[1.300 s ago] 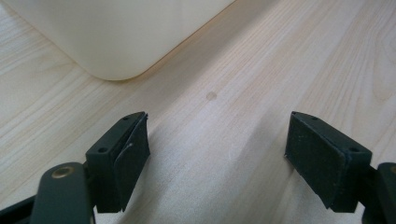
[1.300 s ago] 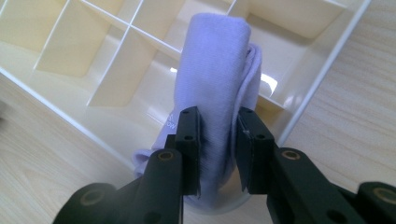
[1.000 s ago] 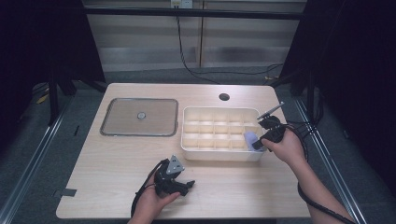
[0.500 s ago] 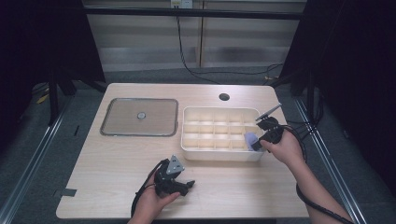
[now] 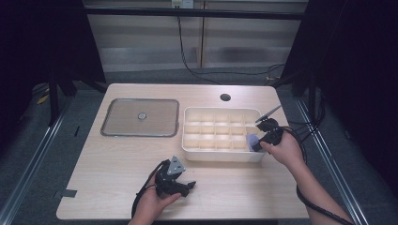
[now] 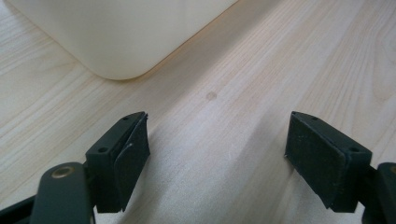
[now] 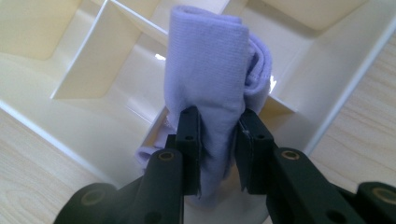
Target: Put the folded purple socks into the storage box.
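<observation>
A cream divided organiser tray (image 5: 220, 154) stands at the table's middle right. My right gripper (image 5: 259, 143) is shut on a folded lilac cloth (image 5: 253, 140) and holds it over the tray's near right corner. In the right gripper view the lilac cloth (image 7: 215, 88) is pinched upright between the black pads (image 7: 190, 140), with its lower end down in a corner compartment of the tray (image 7: 336, 88). My left gripper (image 5: 188, 185) lies low on the table near the front edge. In the left gripper view it (image 6: 217, 158) is open, with bare wood between its pads (image 6: 135, 154) and the tray's rounded corner (image 6: 121, 42) ahead.
A flat clear lid with a grey rim (image 5: 141, 117) lies at the table's left. A round cable hole (image 5: 225, 97) sits near the back edge. Black cables (image 5: 300, 136) trail off the right side. Metal frame rails run along both sides of the table.
</observation>
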A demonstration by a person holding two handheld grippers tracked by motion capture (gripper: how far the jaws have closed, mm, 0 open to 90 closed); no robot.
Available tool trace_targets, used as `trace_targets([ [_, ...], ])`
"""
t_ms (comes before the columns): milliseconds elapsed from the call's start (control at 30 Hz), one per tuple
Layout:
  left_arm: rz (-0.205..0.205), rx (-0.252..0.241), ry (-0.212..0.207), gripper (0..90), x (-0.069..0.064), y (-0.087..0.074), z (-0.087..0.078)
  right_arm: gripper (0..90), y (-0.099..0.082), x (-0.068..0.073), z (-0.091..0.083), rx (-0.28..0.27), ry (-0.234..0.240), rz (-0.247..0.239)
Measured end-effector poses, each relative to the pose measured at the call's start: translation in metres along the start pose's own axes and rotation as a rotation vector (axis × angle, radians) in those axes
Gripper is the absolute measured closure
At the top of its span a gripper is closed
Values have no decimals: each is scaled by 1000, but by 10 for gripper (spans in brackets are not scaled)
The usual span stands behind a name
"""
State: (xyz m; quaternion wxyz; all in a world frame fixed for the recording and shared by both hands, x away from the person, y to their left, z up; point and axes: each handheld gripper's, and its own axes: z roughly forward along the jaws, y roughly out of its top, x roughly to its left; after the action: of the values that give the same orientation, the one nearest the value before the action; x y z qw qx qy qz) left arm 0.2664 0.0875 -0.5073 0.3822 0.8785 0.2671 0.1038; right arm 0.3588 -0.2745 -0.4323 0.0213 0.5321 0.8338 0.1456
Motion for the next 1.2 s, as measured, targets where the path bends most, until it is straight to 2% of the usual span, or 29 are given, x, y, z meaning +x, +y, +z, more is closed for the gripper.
trace_targets([
  [200, 0, 0, 1, 211, 0, 0, 0, 725, 2, 2, 0, 21, -15, -11],
  [333, -3, -2, 1, 211, 0, 0, 0, 711, 0, 3, 1, 5, -18, -20],
  [600, -4, -2, 1, 211, 0, 0, 0, 675, 3, 6, -5, 25, -40, -48],
  [800, -4, -2, 1, 211, 0, 0, 0, 649, 4, 6, -8, 19, -29, -49],
  [1200, -1, 0, 1, 211, 0, 0, 0, 633, 9, 6, -27, 13, -41, -61],
])
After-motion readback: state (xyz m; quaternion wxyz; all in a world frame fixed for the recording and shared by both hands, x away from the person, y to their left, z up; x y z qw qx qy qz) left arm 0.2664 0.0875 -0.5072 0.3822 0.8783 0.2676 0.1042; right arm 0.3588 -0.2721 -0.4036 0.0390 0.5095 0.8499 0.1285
